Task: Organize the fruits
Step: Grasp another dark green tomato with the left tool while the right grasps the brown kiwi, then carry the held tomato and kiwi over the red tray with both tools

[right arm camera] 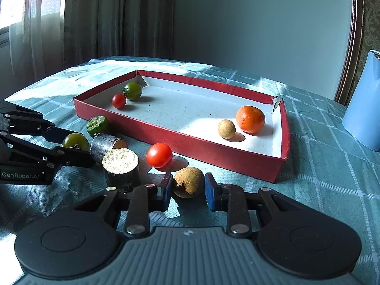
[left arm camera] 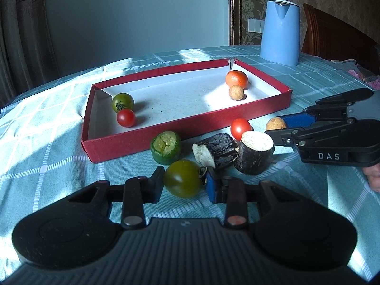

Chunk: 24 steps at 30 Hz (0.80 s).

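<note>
Step in hand: double pick-up beside the red tray [left arm camera: 261,109], lift not yet begun.

Left gripper [left arm camera: 184,185]: jaws narrowed onto the green tomato [left arm camera: 182,178], pads pressing both flanks; fruit apparently resting on the tablecloth [left arm camera: 59,156], near the tray's front wall.

Right gripper [right arm camera: 187,186]: jaws drawn in on the brown longan [right arm camera: 188,181], pads against both sides; fruit low on the cloth, just in front of the tray's front wall.

Already inside the tray: green tomato [right arm camera: 132,91] and red cherry tomato [right arm camera: 118,101] touching at one end; mandarin [right arm camera: 250,119] and second longan [right arm camera: 226,129] close together at the other.

Outside the tray, along its front wall: loose red cherry tomato [right arm camera: 159,155], cut green piece [left arm camera: 165,147], two dark-skinned cut pieces [left arm camera: 255,152], tightly clustered. Blue jug [left arm camera: 280,32] well behind the tray.

Judgement: sorting by kind appears intended. Next move calls for a clean vertical lift clear of the cut pieces, passage over the front wall, then release of the tomato at the tomato end and the longan at the mandarin end. Risk: round fruit rolling on release.
</note>
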Motion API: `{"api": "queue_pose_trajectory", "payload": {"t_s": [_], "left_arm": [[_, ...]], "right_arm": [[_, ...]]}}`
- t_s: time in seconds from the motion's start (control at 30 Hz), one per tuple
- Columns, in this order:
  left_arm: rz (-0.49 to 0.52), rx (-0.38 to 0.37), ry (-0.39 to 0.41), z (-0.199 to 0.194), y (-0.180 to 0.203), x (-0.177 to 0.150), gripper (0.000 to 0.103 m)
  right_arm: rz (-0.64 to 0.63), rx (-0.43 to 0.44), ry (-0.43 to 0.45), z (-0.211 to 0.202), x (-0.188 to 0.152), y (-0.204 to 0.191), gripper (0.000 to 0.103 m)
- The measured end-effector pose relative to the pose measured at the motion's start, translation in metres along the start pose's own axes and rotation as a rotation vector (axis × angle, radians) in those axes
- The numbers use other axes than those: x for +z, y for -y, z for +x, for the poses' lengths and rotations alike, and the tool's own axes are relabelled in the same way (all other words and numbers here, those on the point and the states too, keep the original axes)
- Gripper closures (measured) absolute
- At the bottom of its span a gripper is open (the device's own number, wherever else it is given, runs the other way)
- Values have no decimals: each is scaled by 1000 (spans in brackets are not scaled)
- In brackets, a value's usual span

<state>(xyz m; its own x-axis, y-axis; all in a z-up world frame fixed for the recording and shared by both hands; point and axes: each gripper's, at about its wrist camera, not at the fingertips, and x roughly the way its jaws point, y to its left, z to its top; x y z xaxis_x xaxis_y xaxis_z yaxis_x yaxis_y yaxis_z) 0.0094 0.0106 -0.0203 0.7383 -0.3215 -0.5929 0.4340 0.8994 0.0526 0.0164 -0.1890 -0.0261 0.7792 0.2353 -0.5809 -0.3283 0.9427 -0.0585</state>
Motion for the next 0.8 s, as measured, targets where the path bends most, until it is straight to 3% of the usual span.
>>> {"api": "queue_pose_trajectory", "payload": {"t_s": [0.37,0.8], "left_arm": [[-41,112,16,-3,-5,0,70],[-133,320,-12,-2,-19,-1,70]], "right_arm": [[-1,-14,7,-2,-1,0,75],[28,-30,14,-1,0,4,75]]}}
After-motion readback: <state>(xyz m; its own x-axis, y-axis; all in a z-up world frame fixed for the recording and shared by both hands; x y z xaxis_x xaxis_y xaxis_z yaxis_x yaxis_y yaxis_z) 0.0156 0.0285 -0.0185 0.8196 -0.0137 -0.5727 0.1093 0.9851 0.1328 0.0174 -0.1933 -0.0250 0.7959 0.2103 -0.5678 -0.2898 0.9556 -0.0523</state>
